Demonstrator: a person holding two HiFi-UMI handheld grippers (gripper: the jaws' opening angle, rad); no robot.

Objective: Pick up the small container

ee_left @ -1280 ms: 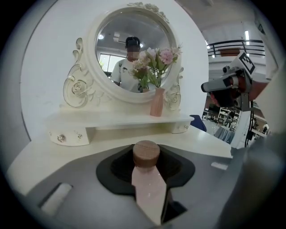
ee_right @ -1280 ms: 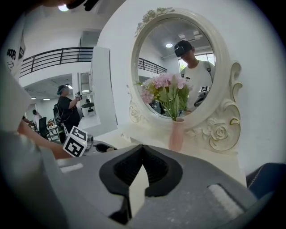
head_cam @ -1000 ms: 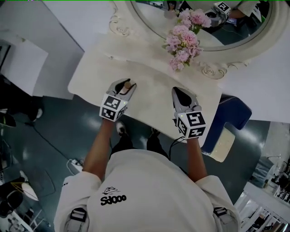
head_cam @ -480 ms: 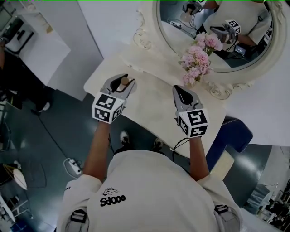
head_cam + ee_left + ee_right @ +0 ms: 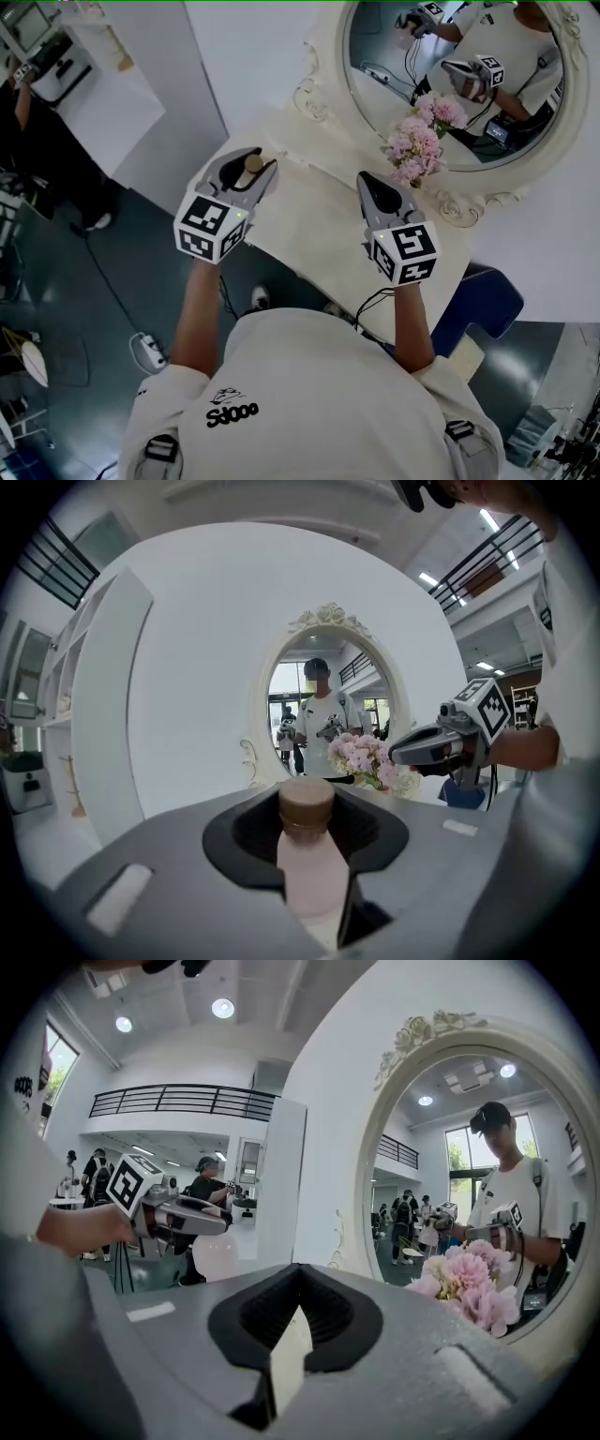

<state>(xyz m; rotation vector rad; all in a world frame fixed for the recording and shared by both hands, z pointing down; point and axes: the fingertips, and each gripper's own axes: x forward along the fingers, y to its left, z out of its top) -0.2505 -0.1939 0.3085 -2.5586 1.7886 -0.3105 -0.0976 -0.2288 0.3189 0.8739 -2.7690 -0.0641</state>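
The small container [image 5: 249,166] is a pale pink bottle with a brown cap. My left gripper [image 5: 246,171] is shut on it and holds it upright in the air over the left end of the cream table [image 5: 314,202]. In the left gripper view the bottle [image 5: 314,883] stands between the jaws, its cap level with their tips. My right gripper [image 5: 375,190] hovers over the table's right part, shut, with nothing in it. From the right gripper view the left gripper [image 5: 220,1225] and the bottle [image 5: 216,1252] show at the left.
A bunch of pink flowers [image 5: 419,145] stands at the table's back right, before an oval mirror [image 5: 450,75] in an ornate white frame. A blue chair [image 5: 483,295] sits right of the table. People stand at the far left [image 5: 23,122]. A white wall panel [image 5: 103,94] is behind.
My left gripper has risen toward the camera with the bottle in it. The head view has swung, so more of the mirror shows. The right gripper keeps its place.
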